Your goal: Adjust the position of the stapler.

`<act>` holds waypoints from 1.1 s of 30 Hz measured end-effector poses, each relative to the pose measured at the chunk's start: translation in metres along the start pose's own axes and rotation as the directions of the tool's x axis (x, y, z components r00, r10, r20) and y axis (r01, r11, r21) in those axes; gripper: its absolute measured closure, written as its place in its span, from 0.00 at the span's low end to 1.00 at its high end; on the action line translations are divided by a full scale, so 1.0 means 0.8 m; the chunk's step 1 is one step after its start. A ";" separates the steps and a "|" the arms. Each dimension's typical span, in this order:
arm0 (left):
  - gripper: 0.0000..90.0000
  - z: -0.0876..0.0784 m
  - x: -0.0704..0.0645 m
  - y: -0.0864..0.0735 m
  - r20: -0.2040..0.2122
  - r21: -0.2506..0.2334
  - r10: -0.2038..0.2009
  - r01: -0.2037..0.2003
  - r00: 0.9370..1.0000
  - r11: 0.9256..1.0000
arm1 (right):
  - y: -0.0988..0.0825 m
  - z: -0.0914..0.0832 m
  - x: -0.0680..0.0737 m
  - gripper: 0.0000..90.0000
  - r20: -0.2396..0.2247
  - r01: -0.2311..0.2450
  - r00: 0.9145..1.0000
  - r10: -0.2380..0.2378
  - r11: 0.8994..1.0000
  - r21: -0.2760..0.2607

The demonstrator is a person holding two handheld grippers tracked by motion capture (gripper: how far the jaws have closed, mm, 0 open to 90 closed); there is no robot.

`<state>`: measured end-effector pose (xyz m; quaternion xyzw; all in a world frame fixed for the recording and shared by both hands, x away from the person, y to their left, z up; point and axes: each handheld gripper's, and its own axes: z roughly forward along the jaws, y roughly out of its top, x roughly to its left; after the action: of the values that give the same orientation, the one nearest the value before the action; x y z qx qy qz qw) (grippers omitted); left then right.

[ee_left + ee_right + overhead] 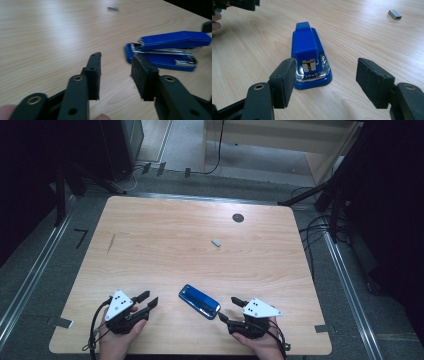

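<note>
Black jaws of the right gripper (325,85) are standing wide and empty just short of the blue stapler (310,57), its long axis running away across the surface (165,240); the left gripper (148,301), probably farther off, is gaping narrower, empty.

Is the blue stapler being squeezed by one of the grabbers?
No, the blue stapler lies free on the table, between the left gripper and right gripper.

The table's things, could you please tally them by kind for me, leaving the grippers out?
Blue stapler: 1
Grey strip of staples: 1
Dark round disc in the table, near its far edge: 1
Total: 3
</note>
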<state>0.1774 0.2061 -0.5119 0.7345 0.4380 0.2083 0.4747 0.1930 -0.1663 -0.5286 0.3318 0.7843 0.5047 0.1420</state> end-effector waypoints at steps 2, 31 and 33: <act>0.79 0.013 -0.015 0.002 0.068 0.027 0.022 -0.024 0.997 0.999 | -0.001 -0.002 0.001 0.36 0.003 -0.009 1.000 0.009 1.000 -0.004; 0.94 0.067 -0.072 0.014 0.232 0.072 0.080 -0.099 0.969 0.993 | -0.006 0.005 0.001 0.42 0.012 -0.010 1.000 0.009 1.000 0.030; 0.96 0.071 -0.074 0.013 0.231 0.072 0.091 -0.110 0.969 0.991 | -0.005 0.005 0.000 0.44 0.015 -0.013 1.000 0.013 1.000 0.022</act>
<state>0.1920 0.1252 -0.5226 0.7941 0.3513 0.1279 0.4792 0.1932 -0.1646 -0.5342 0.3422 0.7864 0.4945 0.1411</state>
